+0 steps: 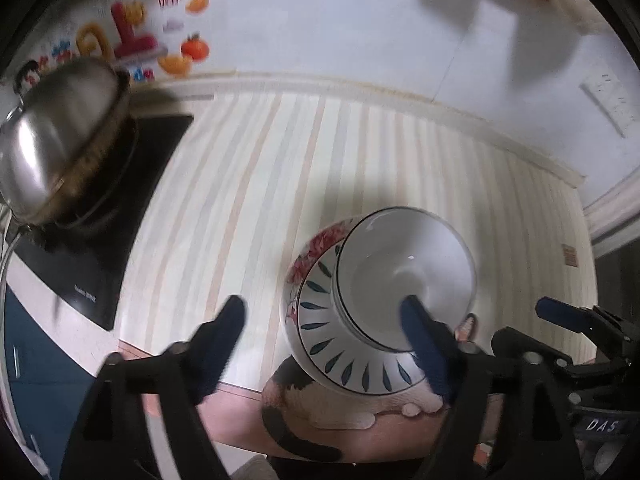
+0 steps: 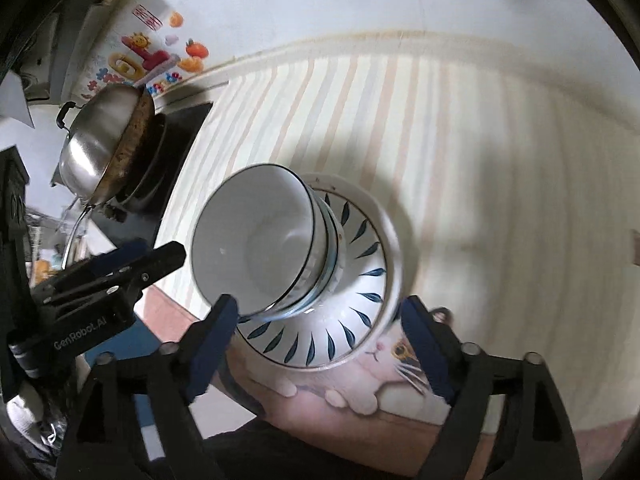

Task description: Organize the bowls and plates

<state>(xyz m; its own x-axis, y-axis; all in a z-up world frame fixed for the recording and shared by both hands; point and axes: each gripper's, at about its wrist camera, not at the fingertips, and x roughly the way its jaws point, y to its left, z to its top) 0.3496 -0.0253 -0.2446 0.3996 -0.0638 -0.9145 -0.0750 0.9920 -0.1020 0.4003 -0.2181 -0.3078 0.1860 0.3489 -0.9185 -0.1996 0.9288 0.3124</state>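
Observation:
A stack of white bowls (image 2: 256, 240) stands in a shallow white plate with blue leaf marks (image 2: 360, 272), near the front edge of a striped counter (image 2: 440, 140). In the left wrist view the top bowl (image 1: 404, 268) sits in the leaf plate (image 1: 316, 344), and a red floral plate (image 1: 320, 248) shows under it. My left gripper (image 1: 320, 304) hovers above the stack's left side, open, with nothing gripped. My right gripper (image 2: 320, 306) hovers over the stack's near side, also open and holding nothing. Each gripper shows at the edge of the other's view.
A wok with a steel lid (image 2: 100, 148) sits on a black cooktop (image 1: 100, 240) at the left. A cat-print mat (image 2: 400, 360) lies under the stack at the counter's front edge. The back wall carries colourful stickers (image 1: 132, 40) and a socket (image 1: 608, 100).

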